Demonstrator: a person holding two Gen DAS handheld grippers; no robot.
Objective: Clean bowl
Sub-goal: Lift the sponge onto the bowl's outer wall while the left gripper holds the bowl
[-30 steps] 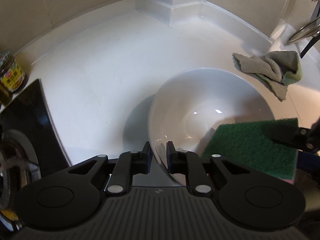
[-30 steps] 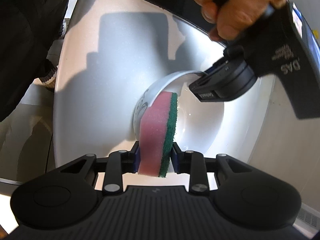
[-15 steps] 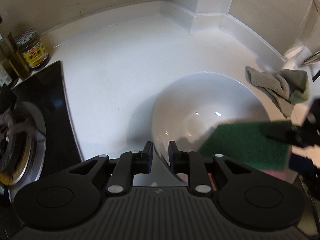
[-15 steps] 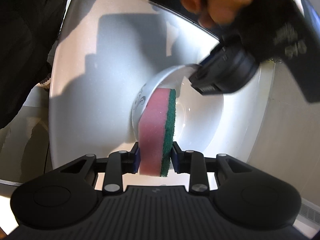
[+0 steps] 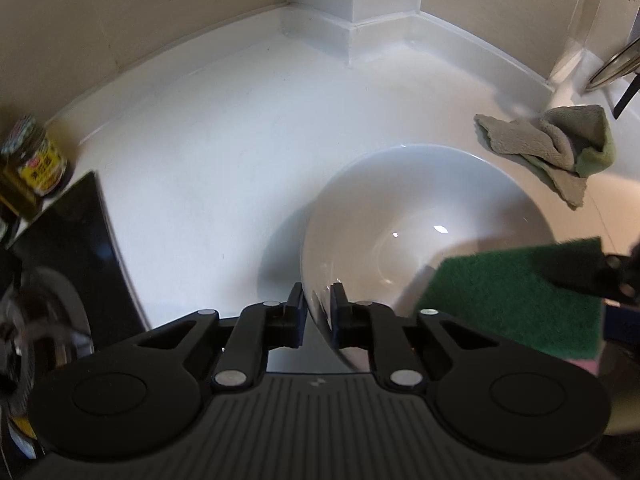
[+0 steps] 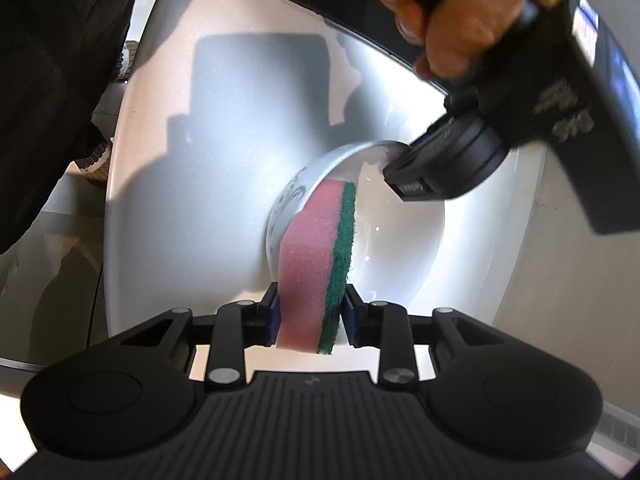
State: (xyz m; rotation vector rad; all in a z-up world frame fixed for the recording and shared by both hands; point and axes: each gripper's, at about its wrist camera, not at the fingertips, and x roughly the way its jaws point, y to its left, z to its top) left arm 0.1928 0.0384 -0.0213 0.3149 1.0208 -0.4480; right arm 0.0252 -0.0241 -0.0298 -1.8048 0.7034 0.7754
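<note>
A white bowl is held tilted above the white counter, its near rim pinched in my left gripper, which is shut on it. In the right wrist view the same bowl shows a dark pattern on its outside, with the left gripper clamped on its far rim under a person's hand. My right gripper is shut on a pink sponge with a green scouring face. The sponge's green face lies against the bowl's inside at the right.
A crumpled grey-green cloth lies on the white counter behind the bowl. A labelled jar and a black stove top with a burner are at the left. A metal lid edge shows at the far right.
The left gripper with the bowl has swung and shifted over the counter, so the jar and stove moved in view. The sponge has stayed at the bowl's right inside, shifting slightly.
</note>
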